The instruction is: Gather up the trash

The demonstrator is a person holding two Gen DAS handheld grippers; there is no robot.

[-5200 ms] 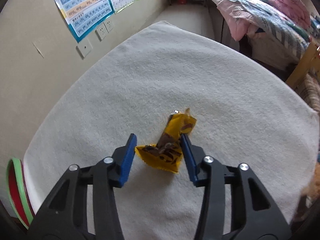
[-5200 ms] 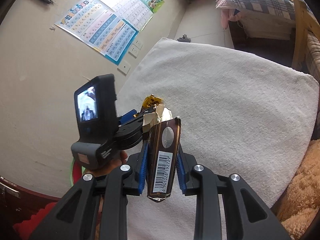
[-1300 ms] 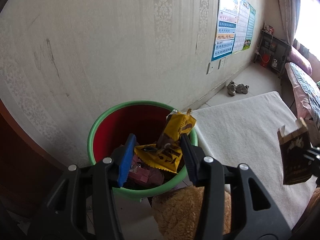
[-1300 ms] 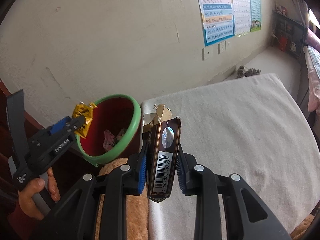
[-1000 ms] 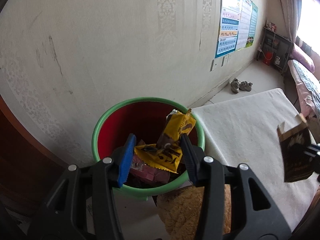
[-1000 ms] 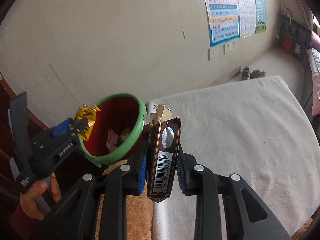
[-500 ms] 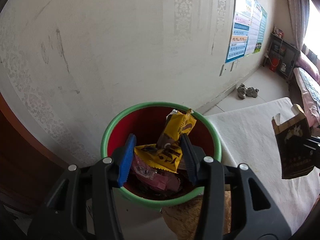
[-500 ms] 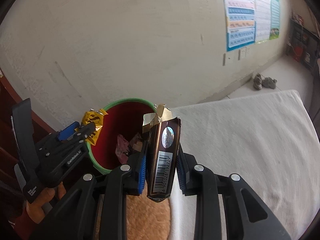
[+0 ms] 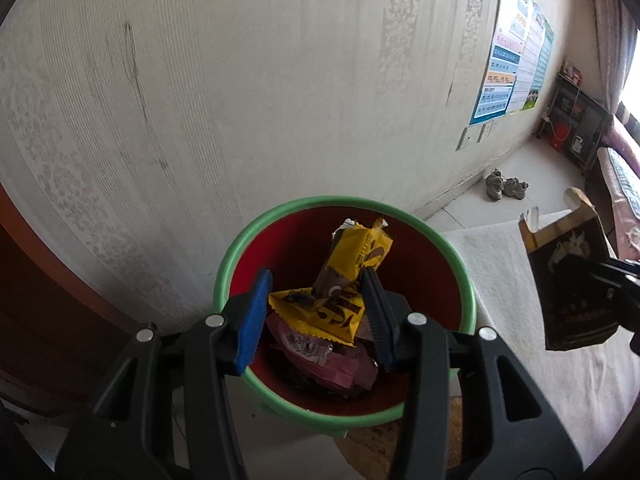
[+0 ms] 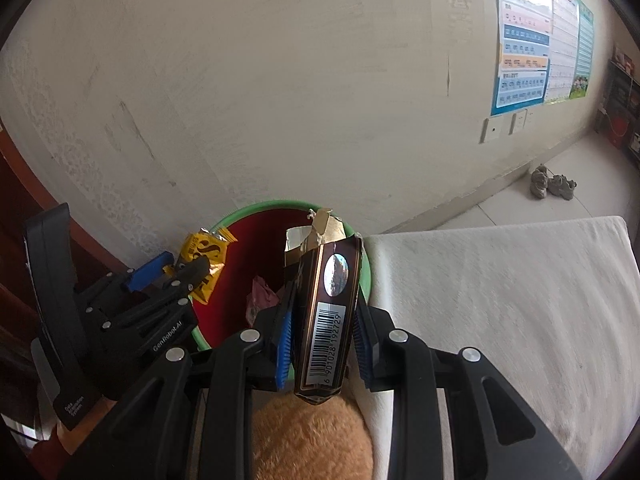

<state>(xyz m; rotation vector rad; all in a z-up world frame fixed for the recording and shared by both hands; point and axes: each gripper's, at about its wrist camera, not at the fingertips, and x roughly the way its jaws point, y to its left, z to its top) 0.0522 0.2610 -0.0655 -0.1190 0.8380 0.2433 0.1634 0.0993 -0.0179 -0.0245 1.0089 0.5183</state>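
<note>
Left gripper (image 9: 316, 312) clamps a yellow wrapper (image 9: 340, 280) over the bin (image 9: 344, 416), right gripper (image 10: 322, 336) clamps a brown carton (image 10: 326, 312) near its rim; risk: 1 early release drops the carton on the mattress (image 10: 500, 300)

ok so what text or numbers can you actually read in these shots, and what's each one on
"6 901028 192729": barcode digits on the dark brown carton held in the right gripper.
"GenRobot.AI": on the left gripper, seen from the right wrist.
"Data Acquisition System": small print lower on the same tool; only partly legible.
Yellow wrapper: large dark lettering, crumpled, not readable.
Wall posters: too small to read.
</note>
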